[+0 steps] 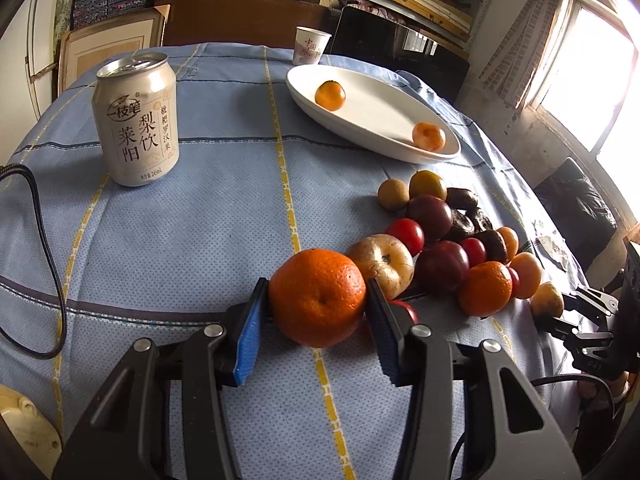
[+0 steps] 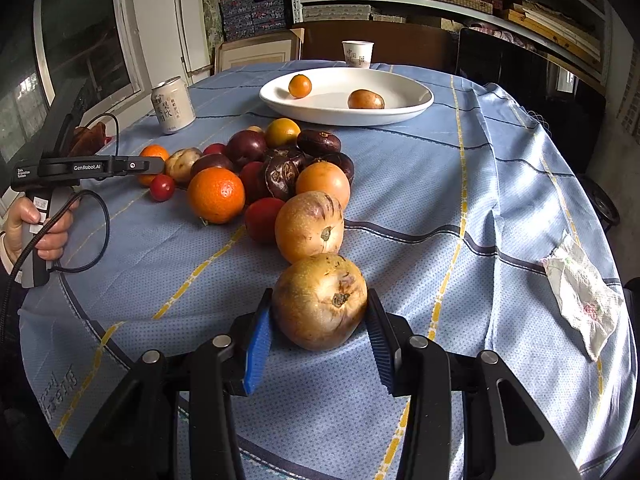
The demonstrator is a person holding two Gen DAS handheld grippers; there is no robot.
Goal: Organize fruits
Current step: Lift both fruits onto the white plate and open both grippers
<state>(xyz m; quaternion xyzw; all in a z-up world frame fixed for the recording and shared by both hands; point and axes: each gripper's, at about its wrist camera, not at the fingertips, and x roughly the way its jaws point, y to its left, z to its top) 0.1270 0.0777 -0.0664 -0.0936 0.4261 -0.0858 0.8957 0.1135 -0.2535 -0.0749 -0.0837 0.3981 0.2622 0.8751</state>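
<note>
Both wrist views low, close; sharing fruit pile, plate

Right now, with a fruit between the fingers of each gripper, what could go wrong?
1. The left gripper closes on an orange that seems to touch the speckled fruit behind it; lifting could set the pile rolling.
2. The round brown fruit in the right gripper could slip between the narrow pads.
3. Fruit dropped into the shallow white plate might roll out.
</note>
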